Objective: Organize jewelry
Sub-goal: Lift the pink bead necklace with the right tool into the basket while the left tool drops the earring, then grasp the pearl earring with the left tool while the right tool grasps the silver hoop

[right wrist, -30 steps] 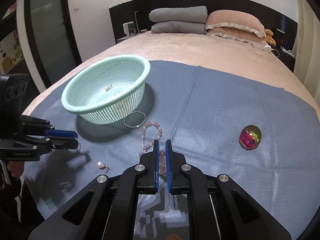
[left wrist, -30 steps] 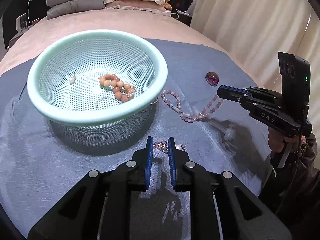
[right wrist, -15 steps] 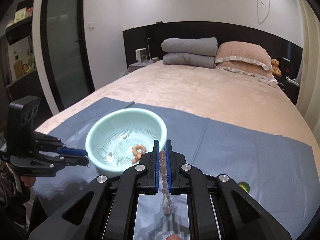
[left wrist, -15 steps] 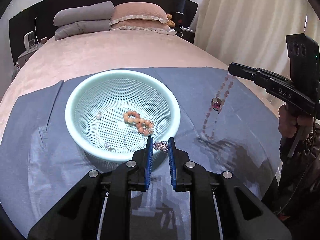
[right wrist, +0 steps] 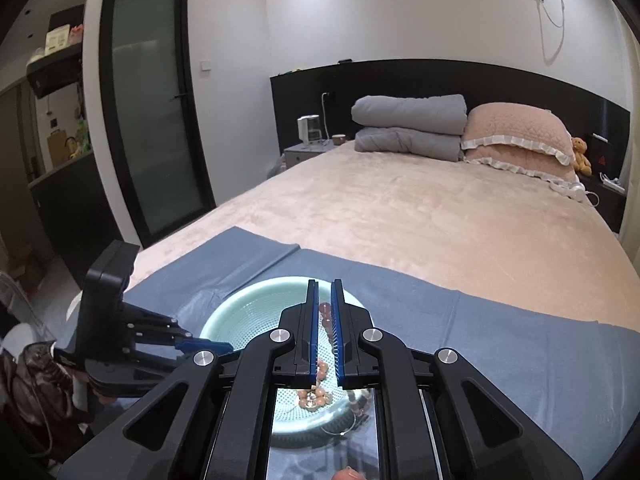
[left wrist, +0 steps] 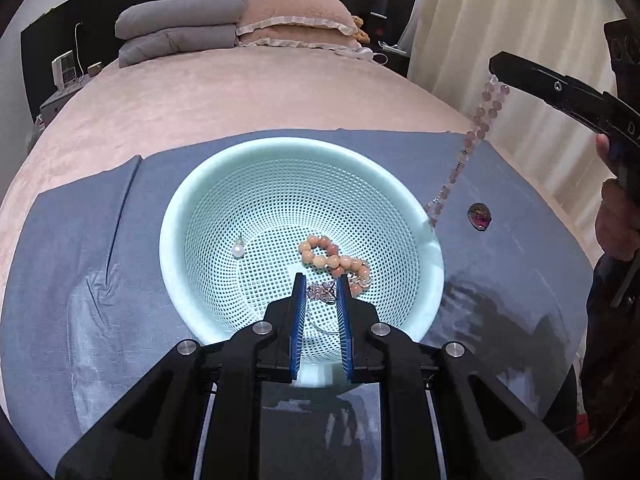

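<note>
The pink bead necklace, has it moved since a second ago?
Yes. The pink bead necklace lay on the blue cloth beside the basket; now it hangs from the right hand-held gripper, lifted off the cloth.

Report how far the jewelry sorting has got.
Done: the peach bead bracelet and a pearl lie in the mint basket. In hand: the left gripper holds a small sparkly piece over the basket; the right gripper dangles the pink bead strand. Left: the iridescent stone on the blue cloth.
</note>
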Available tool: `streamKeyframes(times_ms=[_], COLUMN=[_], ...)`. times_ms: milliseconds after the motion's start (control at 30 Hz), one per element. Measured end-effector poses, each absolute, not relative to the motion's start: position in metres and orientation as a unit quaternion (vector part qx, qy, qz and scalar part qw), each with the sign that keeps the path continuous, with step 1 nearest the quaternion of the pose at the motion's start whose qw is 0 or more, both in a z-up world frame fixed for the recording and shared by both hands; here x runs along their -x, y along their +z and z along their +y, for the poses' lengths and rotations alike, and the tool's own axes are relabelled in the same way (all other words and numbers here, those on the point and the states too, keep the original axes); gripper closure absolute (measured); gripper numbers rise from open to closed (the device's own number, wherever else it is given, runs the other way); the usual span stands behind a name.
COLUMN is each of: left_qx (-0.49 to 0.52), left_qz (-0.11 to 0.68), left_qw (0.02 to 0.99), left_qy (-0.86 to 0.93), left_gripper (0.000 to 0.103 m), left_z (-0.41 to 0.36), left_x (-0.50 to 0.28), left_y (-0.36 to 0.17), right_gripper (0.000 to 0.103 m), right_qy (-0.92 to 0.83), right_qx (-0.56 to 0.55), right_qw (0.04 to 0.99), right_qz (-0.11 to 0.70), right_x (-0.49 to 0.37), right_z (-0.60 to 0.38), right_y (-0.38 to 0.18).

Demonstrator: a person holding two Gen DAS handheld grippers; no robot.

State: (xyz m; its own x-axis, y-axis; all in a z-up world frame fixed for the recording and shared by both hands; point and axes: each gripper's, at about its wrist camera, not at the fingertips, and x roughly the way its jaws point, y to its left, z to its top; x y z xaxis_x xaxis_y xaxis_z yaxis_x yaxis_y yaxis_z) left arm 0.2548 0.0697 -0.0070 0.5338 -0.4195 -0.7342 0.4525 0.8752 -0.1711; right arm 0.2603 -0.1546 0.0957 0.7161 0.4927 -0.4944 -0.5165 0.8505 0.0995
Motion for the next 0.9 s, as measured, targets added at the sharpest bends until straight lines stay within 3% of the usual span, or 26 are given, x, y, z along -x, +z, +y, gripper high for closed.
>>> streamKeyframes(times_ms=[300,600,633,700,733,767,833,900], left_qx=[-0.008,-0.010,-0.010,-0.010,-0.008,-0.007,-0.007,-0.009], left_qz=[0.424,0.427,0.427,0.423,0.419,0.414,0.405,0.400], left_qw=[0.871,0.869,0.869,0.872,0.874,0.876,0.881,0.885], left_qy=[-0.249,-0.248,-0.249,-0.247,-0.247,-0.247,-0.246,-0.238], left_gripper=[0.087,0.086,0.084,0.066,0.051,0.043,0.041,0.035], left_z=[0.078,0.078,0.078,0.078,0.079,0.080,0.081,0.083], left_x=[-0.260,-0.260,-0.259,-0.257,-0.255,-0.252,-0.248,-0.244], left_y=[-0.021,-0.026,-0.026,-0.023,-0.021,-0.018,-0.013,-0.010], right_gripper=[0.097,0.096,0.096,0.095,0.094,0.088,0.073,0.068], right_qy=[0.291,0.250,0.242,0.232,0.228,0.222,0.211,0.201], right_qx=[0.031,0.019,0.014,0.007,0.002,-0.002,-0.020,-0.036], right_qw=[0.931,0.909,0.908,0.910,0.911,0.912,0.914,0.915], right_qz=[0.219,0.334,0.341,0.345,0.345,0.345,0.346,0.348], right_x=[-0.251,-0.270,-0.271,-0.269,-0.269,-0.268,-0.267,-0.265], right_z=[-0.141,-0.140,-0.144,-0.153,-0.159,-0.166,-0.182,-0.197], right_y=[0.124,0.036,0.030,0.025,0.025,0.025,0.026,0.024])
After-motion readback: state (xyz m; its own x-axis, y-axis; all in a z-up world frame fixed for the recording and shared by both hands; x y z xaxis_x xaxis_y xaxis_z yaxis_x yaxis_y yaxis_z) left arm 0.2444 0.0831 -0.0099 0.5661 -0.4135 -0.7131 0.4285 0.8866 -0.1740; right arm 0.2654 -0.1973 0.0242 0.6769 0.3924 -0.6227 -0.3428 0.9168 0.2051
